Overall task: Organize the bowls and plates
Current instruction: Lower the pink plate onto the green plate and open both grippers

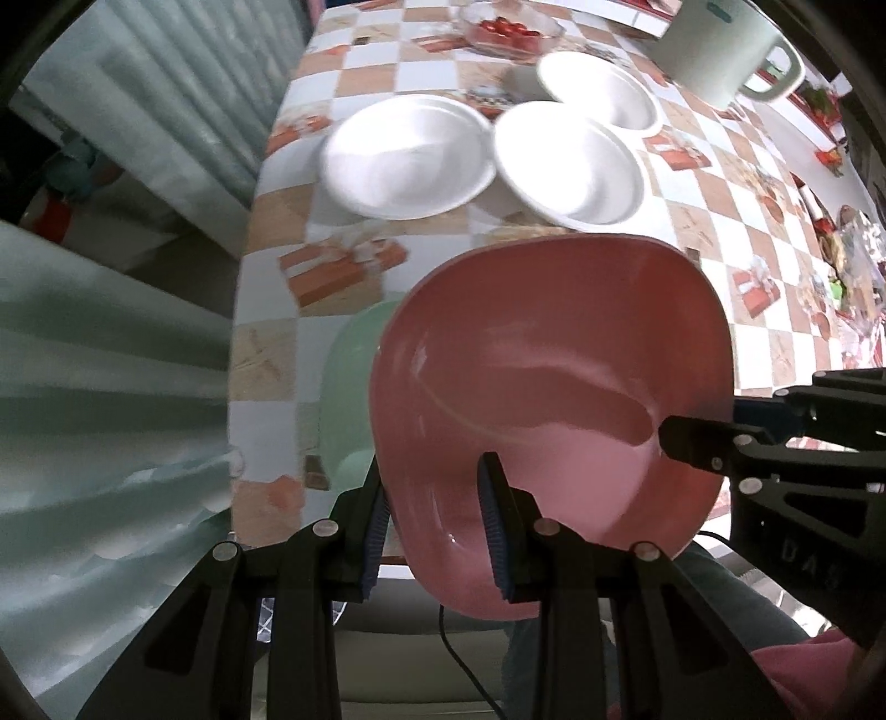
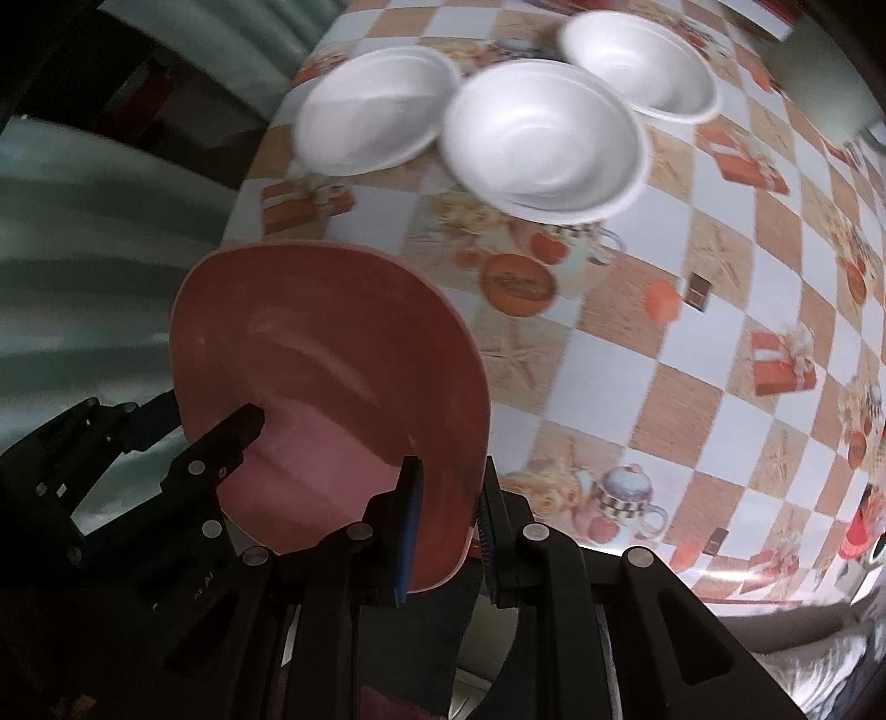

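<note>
A pink plate (image 1: 554,387) is held tilted above the near table edge by both grippers. My left gripper (image 1: 434,526) is shut on its near-left rim. My right gripper (image 2: 448,531) is shut on its near-right rim; the plate also shows in the right wrist view (image 2: 332,365). The right gripper's finger (image 1: 692,443) shows in the left wrist view, and the left gripper's finger (image 2: 232,437) in the right wrist view. A green bowl (image 1: 349,399) sits under the pink plate, mostly hidden. Three white bowls (image 1: 407,155) (image 1: 570,163) (image 1: 601,91) sit further back.
A checkered tablecloth (image 2: 692,343) covers the table. A glass dish with red food (image 1: 509,27) and a pale green jug (image 1: 720,50) stand at the back. Clutter lies along the right edge (image 1: 847,249). The table's left edge drops off beside a curtain (image 1: 111,387).
</note>
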`<action>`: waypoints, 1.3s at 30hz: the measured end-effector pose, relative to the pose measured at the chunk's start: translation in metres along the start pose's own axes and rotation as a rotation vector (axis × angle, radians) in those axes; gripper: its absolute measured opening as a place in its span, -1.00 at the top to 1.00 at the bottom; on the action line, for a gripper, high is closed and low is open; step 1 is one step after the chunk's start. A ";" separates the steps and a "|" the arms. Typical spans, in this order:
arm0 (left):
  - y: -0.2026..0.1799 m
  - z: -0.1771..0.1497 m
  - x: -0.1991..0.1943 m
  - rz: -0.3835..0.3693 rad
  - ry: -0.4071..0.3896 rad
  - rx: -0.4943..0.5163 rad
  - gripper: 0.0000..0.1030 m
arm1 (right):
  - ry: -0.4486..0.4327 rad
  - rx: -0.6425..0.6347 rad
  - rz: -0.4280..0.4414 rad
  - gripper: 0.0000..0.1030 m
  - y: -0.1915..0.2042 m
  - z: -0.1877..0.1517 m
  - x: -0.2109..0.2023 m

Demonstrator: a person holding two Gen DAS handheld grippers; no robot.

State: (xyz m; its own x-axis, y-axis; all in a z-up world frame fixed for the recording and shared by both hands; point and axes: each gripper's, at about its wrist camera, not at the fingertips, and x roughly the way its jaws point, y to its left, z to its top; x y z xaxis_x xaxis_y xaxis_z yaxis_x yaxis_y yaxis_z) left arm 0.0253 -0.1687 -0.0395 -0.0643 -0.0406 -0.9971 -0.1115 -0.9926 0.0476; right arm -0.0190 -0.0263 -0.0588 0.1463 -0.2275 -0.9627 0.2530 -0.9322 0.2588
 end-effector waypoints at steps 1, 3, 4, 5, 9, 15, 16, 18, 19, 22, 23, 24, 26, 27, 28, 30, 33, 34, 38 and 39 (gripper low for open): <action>0.004 -0.001 0.000 0.003 0.001 -0.004 0.35 | 0.005 -0.008 0.001 0.58 0.005 0.001 0.002; 0.011 -0.003 0.001 0.008 0.002 -0.011 0.35 | 0.012 -0.023 0.000 0.58 0.014 0.001 0.004; 0.016 -0.003 0.001 0.010 0.003 -0.019 0.35 | 0.016 -0.029 0.001 0.58 0.017 0.002 0.006; 0.019 -0.003 0.002 0.010 0.004 -0.023 0.35 | 0.019 -0.033 0.002 0.58 0.020 0.002 0.007; 0.032 -0.001 0.007 0.013 0.012 -0.044 0.35 | 0.044 -0.039 0.015 0.58 0.029 0.006 0.017; 0.040 0.004 0.019 0.017 0.030 -0.039 0.35 | 0.083 -0.025 0.026 0.58 0.032 0.009 0.033; 0.039 0.004 0.022 0.019 0.034 -0.035 0.35 | 0.090 -0.020 0.028 0.58 0.031 0.010 0.035; 0.039 0.005 0.026 0.021 0.039 -0.027 0.35 | 0.106 -0.008 0.030 0.58 0.030 0.010 0.040; 0.038 0.006 0.028 0.023 0.041 -0.024 0.35 | 0.114 -0.004 0.030 0.58 0.030 0.011 0.043; 0.038 0.008 0.032 0.025 0.048 -0.021 0.35 | 0.134 0.002 0.032 0.58 0.029 0.012 0.050; 0.039 0.009 0.034 0.025 0.050 -0.020 0.35 | 0.140 0.003 0.031 0.58 0.029 0.012 0.052; 0.039 0.010 0.035 0.024 0.051 -0.021 0.35 | 0.142 0.004 0.032 0.58 0.030 0.012 0.054; 0.040 0.011 0.038 0.023 0.052 -0.020 0.35 | 0.145 0.008 0.038 0.58 0.029 0.013 0.056; 0.040 0.011 0.039 0.022 0.054 -0.019 0.35 | 0.145 0.011 0.040 0.58 0.030 0.015 0.058; 0.040 0.012 0.040 0.019 0.054 -0.020 0.34 | 0.146 0.013 0.039 0.58 0.031 0.016 0.061; 0.040 0.012 0.041 0.021 0.049 -0.020 0.22 | 0.148 0.017 0.044 0.58 0.027 0.016 0.062; 0.037 0.011 0.043 -0.001 0.052 -0.024 -0.17 | 0.163 0.032 0.056 0.58 0.022 0.016 0.065; 0.035 0.010 0.042 0.006 0.047 -0.023 -0.21 | 0.165 0.033 0.055 0.58 0.021 0.016 0.066; 0.034 0.011 0.041 0.017 0.045 -0.036 -0.49 | 0.165 0.059 0.040 0.57 0.008 0.016 0.064; 0.036 0.012 0.041 0.012 0.046 -0.044 -0.49 | 0.162 0.072 0.036 0.42 0.005 0.018 0.065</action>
State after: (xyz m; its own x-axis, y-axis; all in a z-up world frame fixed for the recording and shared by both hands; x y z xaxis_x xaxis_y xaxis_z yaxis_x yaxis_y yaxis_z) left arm 0.0067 -0.2044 -0.0781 -0.0196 -0.0572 -0.9982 -0.0668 -0.9961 0.0584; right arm -0.0258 -0.0506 -0.1217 0.3074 -0.2180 -0.9263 0.1771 -0.9433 0.2808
